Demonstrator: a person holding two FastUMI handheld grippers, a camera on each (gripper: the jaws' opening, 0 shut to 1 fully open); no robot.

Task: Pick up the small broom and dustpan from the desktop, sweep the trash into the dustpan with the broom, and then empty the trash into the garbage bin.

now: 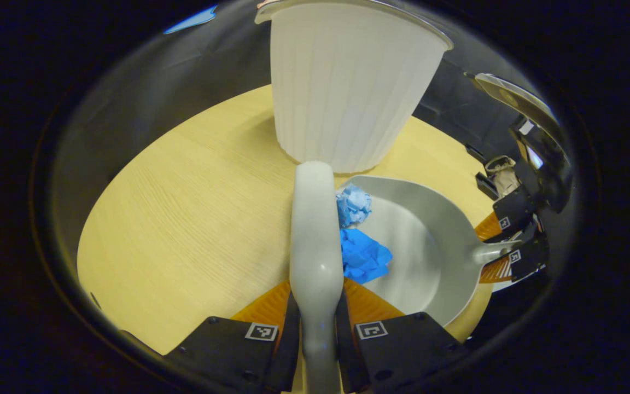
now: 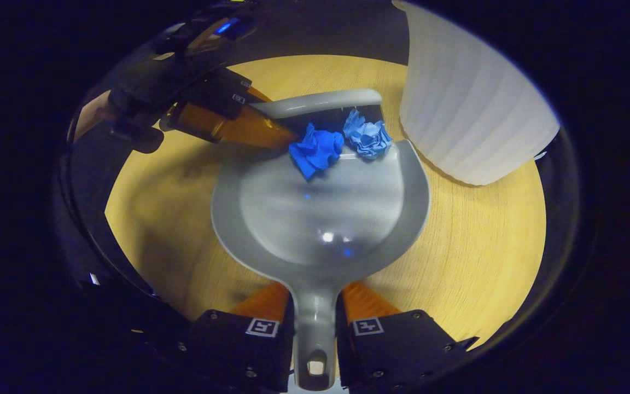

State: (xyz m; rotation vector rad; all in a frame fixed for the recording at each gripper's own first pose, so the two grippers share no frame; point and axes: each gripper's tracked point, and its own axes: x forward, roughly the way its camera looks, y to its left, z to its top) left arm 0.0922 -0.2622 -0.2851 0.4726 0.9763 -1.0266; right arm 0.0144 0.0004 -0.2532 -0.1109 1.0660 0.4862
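A pale wood-grain surface spreads across the middle of both views, with black cloth behind it.

At the bottom centre of the left gripper view, the left tool is closed on the grey handle of the broom, both fingers pressing its sides; the handle runs up the frame toward the bin. At the bottom centre of the right gripper view, the right tool clamps the short handle of the dustpan, which lies flat on the surface, its mouth toward the top of the frame.

Two blue paper wads sit at the pan's open edge, the broom's head just behind them. In the left gripper view they lie right of the broom handle, partly inside the pan.

The white ribbed bin stands upright beyond, at upper centre, near the pan.
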